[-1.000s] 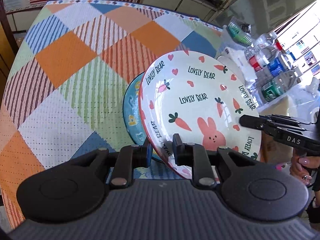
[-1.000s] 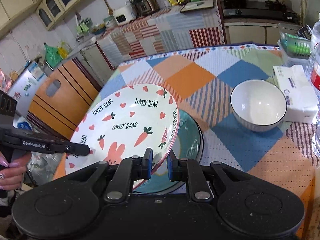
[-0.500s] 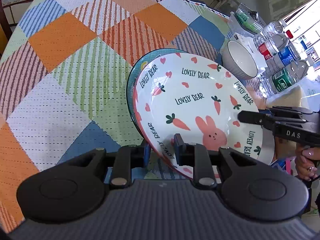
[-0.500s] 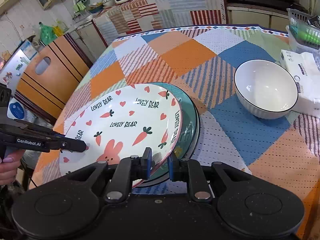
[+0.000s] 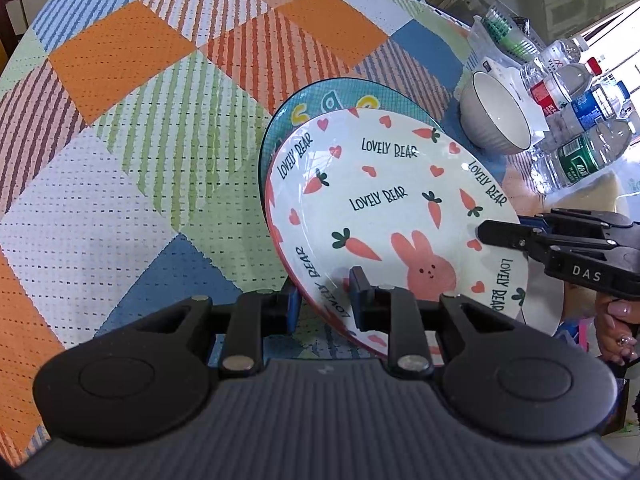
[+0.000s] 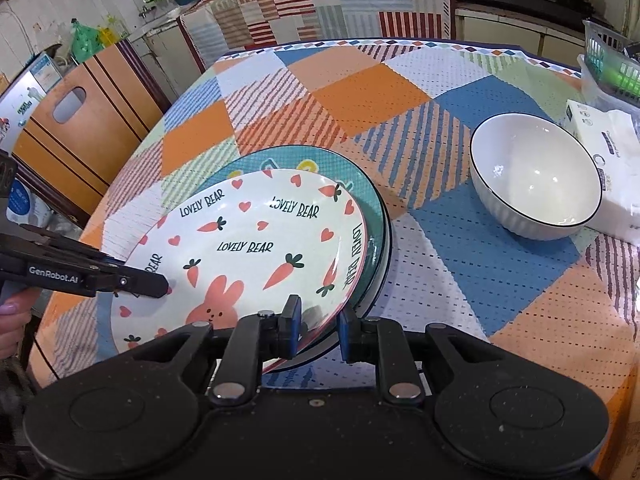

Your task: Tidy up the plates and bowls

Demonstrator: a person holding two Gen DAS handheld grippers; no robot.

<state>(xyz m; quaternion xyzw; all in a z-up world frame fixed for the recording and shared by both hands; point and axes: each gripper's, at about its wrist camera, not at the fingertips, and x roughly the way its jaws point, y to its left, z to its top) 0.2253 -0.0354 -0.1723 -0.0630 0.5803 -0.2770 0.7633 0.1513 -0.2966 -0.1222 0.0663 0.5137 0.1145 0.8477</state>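
A white plate point(image 5: 400, 200) printed with carrots, a pink rabbit and "LOVELY BEAR" hangs slightly tilted, just above a teal plate point(image 5: 320, 104) on the checked tablecloth. My left gripper point(image 5: 324, 300) is shut on the white plate's near rim, and its jaws are opening. In this view my right gripper point(image 5: 486, 234) reaches in from the right onto the opposite rim. In the right wrist view the right gripper point(image 6: 318, 322) clamps the white plate point(image 6: 256, 240) over the teal plate point(image 6: 360, 184). The left gripper point(image 6: 160, 284) grips the far-left rim.
A white ribbed bowl point(image 6: 536, 176) stands on the cloth to the right of the plates. Beside it lie a tissue pack point(image 6: 616, 168) and a plastic basket point(image 6: 612, 64). Several water bottles point(image 5: 580, 120) crowd that side. A hand point(image 5: 616, 320) holds the right gripper.
Both grippers have sunk with the white plate, which now lies flatter and closer over the teal plate. The gaps between both pairs of fingers look slightly wider.
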